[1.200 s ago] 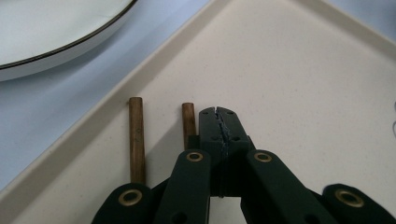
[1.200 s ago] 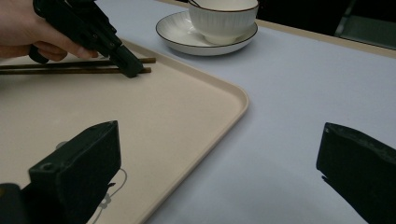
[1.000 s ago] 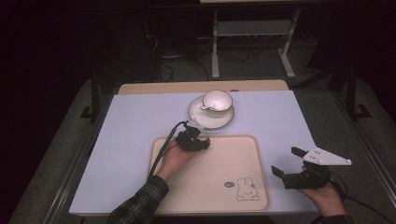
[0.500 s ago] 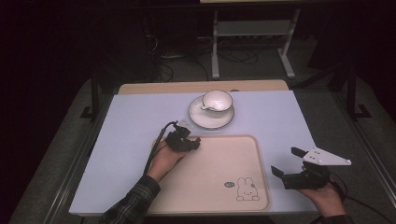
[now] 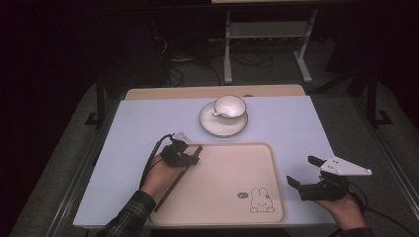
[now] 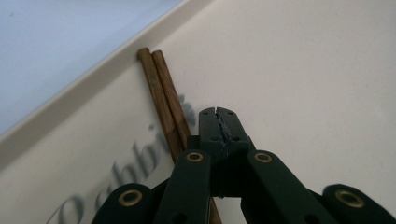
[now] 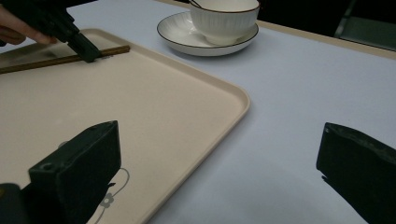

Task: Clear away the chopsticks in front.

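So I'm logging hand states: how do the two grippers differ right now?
The left gripper has its jaws shut, tips down over the tray beside the chopsticks; the right gripper has its jaws wide open. The left is above the tray's left edge, the right off the tray over the table. Both are black and hand-held.

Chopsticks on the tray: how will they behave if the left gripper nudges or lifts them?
The chopsticks look like thin, rigid wood, so probably stiff and light. They lie side by side against the tray's rim, so a push toward it should stop there. Round-looking shafts may roll on the smooth tray. The left gripper, jaws shut, sits beside them.
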Demonstrator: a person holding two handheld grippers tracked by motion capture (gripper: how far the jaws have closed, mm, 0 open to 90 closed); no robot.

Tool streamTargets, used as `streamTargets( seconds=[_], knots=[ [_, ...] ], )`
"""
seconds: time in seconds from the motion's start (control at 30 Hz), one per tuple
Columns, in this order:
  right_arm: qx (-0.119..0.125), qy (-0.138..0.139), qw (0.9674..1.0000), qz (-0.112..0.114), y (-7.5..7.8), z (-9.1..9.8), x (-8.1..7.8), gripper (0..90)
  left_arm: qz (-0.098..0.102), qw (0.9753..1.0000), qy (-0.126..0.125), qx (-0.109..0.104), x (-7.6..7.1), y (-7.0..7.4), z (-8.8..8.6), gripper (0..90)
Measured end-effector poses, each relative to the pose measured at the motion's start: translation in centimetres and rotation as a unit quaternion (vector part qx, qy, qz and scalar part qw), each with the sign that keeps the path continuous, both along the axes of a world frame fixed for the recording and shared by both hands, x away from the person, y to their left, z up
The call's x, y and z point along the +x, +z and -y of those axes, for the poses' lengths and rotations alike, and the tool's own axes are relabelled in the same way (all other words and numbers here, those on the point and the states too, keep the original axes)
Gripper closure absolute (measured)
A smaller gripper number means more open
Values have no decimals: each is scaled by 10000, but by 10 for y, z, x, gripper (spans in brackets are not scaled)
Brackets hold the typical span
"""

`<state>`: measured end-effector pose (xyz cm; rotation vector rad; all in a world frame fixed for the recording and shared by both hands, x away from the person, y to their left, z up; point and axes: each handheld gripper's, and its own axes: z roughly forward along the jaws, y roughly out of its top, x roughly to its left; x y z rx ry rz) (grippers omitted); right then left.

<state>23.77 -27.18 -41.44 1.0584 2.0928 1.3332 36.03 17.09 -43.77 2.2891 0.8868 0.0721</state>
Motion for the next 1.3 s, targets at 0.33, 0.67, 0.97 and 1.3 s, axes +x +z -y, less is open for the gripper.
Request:
streamTargets(
  seconds=[0.33, 0.67, 0.97, 1.3],
  knots=[
    [-20, 3, 10000, -1, 0, -1, 0, 0, -41, 9999, 142, 85, -14, 2, -27, 893],
    [-19, 12, 10000, 7, 0, -2, 0, 0, -89, 9996, 244, 109, -29, 4, -46, 892],
    [-29, 13, 10000, 8, 0, -2, 0, 0, -80, 9990, 413, 145, -31, 5, -61, 892],
    [-28, 14, 10000, 7, 0, -2, 0, 0, -89, 9989, 434, 172, -30, 4, -63, 886]
  ],
)
